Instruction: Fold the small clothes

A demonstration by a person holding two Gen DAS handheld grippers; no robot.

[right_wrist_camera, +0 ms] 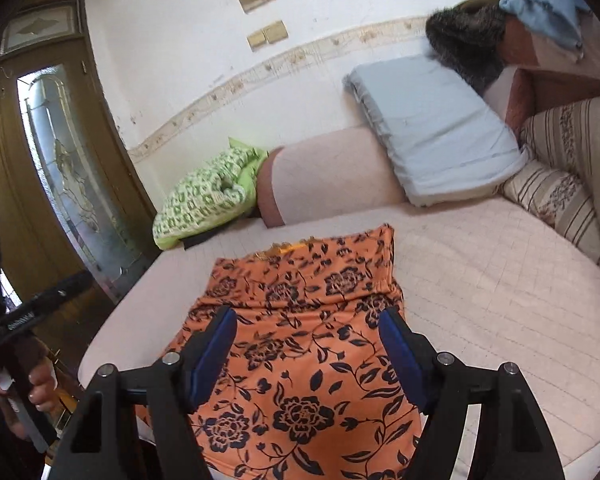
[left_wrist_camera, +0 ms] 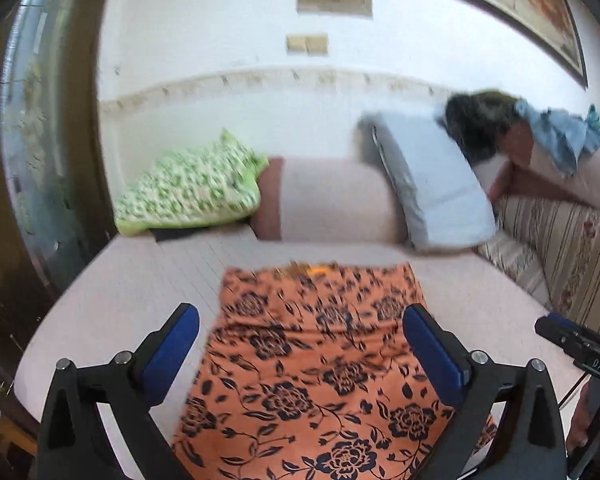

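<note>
The orange flowered cloth (right_wrist_camera: pixel 300 344) lies flat on the pink sofa seat (right_wrist_camera: pixel 480 280), already doubled it seems. The left tool (left_wrist_camera: pixel 300 344) and the right tool (right_wrist_camera: pixel 308 344) are both spread and hold nothing. For a next fold, each should probably pinch one near corner and lift evenly. Only the right view shows the cloth's far edge sharply, and the hand (right_wrist_camera: pixel 40 388) carrying the left tool.

A: Where does the left wrist camera look from?
B: Above the near edge of the sofa (left_wrist_camera: pixel 112 292), tilted down toward the wall at 12 o'clock, close over the cloth (left_wrist_camera: pixel 320 360).
A: And the right?
B: Beside it, facing likewise. Both share the cloth (right_wrist_camera: pixel 300 340), green pillow (left_wrist_camera: pixel 188 188) and grey cushion (right_wrist_camera: pixel 432 128).
</note>
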